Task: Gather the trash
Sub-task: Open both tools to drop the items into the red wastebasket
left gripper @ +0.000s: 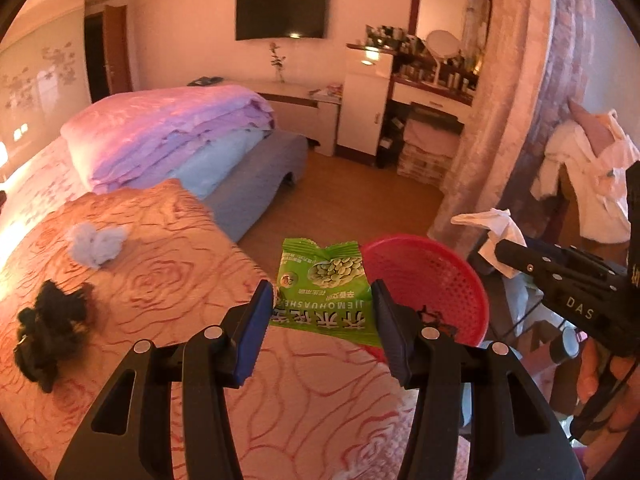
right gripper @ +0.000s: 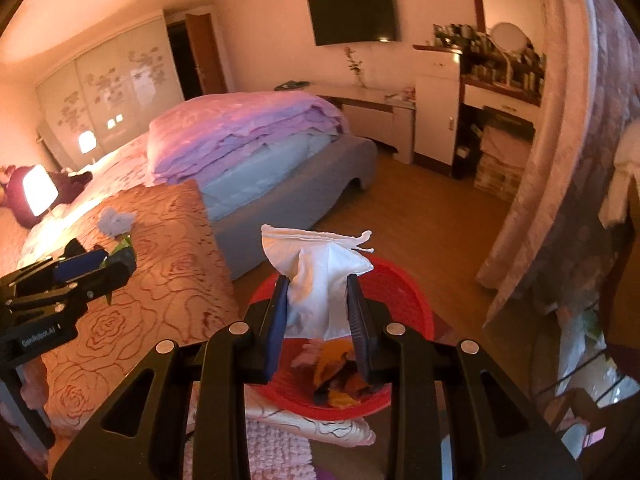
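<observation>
Trash: we see a green snack packet (left gripper: 325, 280) and a white tissue (right gripper: 316, 280), each held in the air by the red basket (left gripper: 436, 276); more scraps already lie in the basket bottom, orange and dark bits in the right wrist view
Packet: we hold it between the blue pads of the left gripper (left gripper: 322, 312), both pads pressed on its side edges; it hangs over the bed edge, just left of the basket rim
Tissue: our right gripper (right gripper: 318, 312) is clamped on its lower part; the crumpled top sticks up above the fingertips, over the basket
Basket: it sits beside the bed (left gripper: 168, 264), partly on a pale patterned cloth
Bed: on the rose-patterned cover lie a blue-grey wad (left gripper: 96, 242) and a dark fuzzy clump (left gripper: 48, 332), well apart from the basket; a folded quilt (left gripper: 172, 132) lies beyond
Room: a wall TV (left gripper: 281, 10); a cluttered dresser (left gripper: 432, 80) with a round mirror
</observation>
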